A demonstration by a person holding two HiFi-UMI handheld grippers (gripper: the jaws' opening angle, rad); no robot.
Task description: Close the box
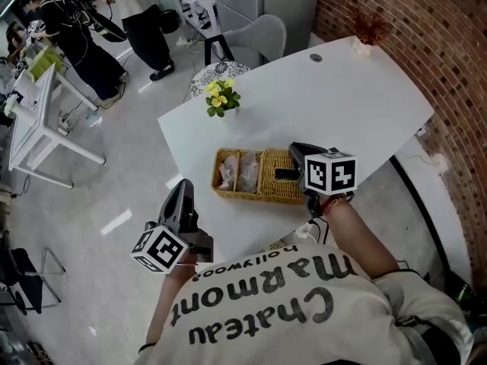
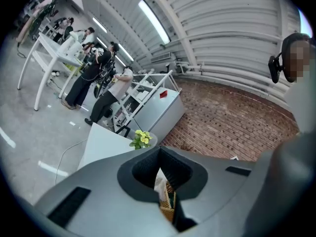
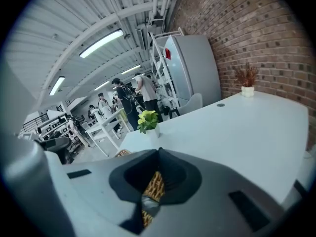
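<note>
A wicker box (image 1: 242, 193) lies near the front edge of the white table (image 1: 342, 105). Its left part is uncovered and shows pale wrapped contents (image 1: 237, 172); a woven lid (image 1: 275, 188) covers its right part. My right gripper (image 1: 288, 172) hangs over that right part, pointing down at it, jaws shut with the tips meeting (image 3: 158, 151); wicker shows through the gap behind them. My left gripper (image 1: 183, 187) is off the table's front left corner, aimed at the box and apart from it. Its jaws (image 2: 159, 151) are shut with nothing between them.
A pot of yellow flowers (image 1: 221, 97) stands behind the box, a small dried plant (image 1: 364, 35) at the table's far corner. A brick wall (image 1: 426, 36) runs along the right. A grey chair (image 1: 262, 40), a white desk (image 1: 38, 120) and people (image 1: 84, 36) are beyond.
</note>
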